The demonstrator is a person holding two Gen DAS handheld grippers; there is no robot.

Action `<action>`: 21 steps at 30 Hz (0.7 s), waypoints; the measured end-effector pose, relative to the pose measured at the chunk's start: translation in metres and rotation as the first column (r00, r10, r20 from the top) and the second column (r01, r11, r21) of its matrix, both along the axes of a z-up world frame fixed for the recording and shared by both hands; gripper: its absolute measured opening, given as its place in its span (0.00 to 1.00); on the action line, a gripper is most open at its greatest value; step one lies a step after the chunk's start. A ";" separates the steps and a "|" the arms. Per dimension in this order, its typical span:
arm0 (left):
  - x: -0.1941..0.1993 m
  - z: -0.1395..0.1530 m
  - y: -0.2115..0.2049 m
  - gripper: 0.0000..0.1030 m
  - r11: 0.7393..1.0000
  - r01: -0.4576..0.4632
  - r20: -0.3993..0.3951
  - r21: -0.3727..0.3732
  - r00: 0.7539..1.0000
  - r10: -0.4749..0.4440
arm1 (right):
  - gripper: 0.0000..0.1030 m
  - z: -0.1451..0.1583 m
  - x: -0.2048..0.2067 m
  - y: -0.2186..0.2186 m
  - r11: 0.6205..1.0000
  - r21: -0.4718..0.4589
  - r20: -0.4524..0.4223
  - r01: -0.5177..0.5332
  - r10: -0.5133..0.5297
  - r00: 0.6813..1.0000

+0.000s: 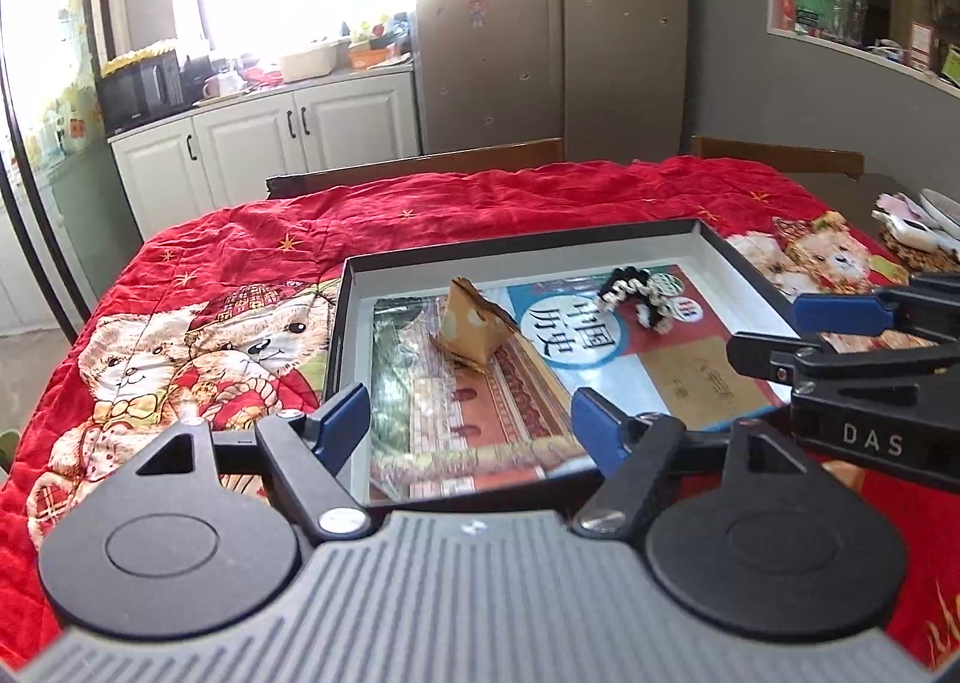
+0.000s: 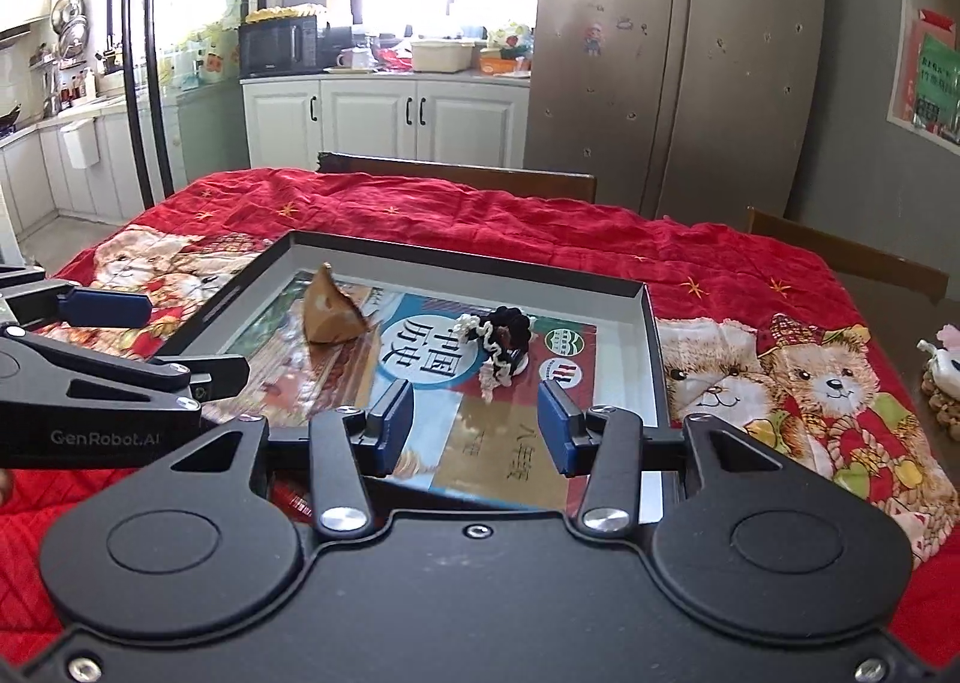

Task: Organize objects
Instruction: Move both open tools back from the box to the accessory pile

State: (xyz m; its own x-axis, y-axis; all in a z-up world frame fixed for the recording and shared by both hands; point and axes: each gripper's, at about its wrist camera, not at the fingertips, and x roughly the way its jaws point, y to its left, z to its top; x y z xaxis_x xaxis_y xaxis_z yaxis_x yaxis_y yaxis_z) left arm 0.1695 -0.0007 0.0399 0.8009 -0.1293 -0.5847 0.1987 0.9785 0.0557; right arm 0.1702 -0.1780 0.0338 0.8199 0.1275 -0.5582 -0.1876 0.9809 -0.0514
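Resting in tray [image 1: 717, 248]: book [image 1: 516, 383], scrunchie [image 1: 636, 296].

Book [image 1: 480, 383] near edge hidden behind left gripper [image 1: 468, 431] body.

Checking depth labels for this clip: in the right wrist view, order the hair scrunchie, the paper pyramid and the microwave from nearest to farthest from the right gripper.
From the right gripper:
1. hair scrunchie, on the book in the tray, just ahead.
2. paper pyramid, farther back in the tray, to the left.
3. microwave, on the far kitchen counter.
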 end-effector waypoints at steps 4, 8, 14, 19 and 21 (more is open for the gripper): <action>-0.019 0.002 0.004 0.81 0.999 0.032 0.011 0.000 0.999 -0.032 | 0.43 0.006 -0.023 0.000 1.000 -0.001 0.018 -0.012 0.012 1.000; -0.038 0.002 0.005 0.82 0.998 0.059 0.013 0.000 0.998 -0.059 | 0.43 0.009 -0.048 0.000 0.999 -0.004 0.029 -0.033 0.033 0.999; -0.066 0.000 0.007 0.82 0.995 0.097 0.011 -0.008 0.995 -0.097 | 0.44 0.009 -0.081 0.001 0.998 -0.011 0.034 -0.060 0.060 0.998; -0.085 -0.005 0.009 0.82 0.993 0.113 0.007 -0.015 0.994 -0.113 | 0.44 0.000 -0.105 0.002 0.997 -0.014 0.030 -0.075 0.075 0.997; -0.090 -0.007 0.011 0.83 0.993 0.114 0.009 -0.016 0.993 -0.114 | 0.44 -0.005 -0.114 0.002 0.997 -0.016 0.027 -0.081 0.082 0.996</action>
State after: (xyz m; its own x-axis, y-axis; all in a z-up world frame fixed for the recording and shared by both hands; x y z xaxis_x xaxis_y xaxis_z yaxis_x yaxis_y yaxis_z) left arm 0.0790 0.0100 0.0328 0.7851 -0.2294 -0.5754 0.3087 0.9502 0.0423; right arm 0.0557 -0.1758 0.0288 0.8224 0.1866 -0.5375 -0.2652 0.9615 -0.0720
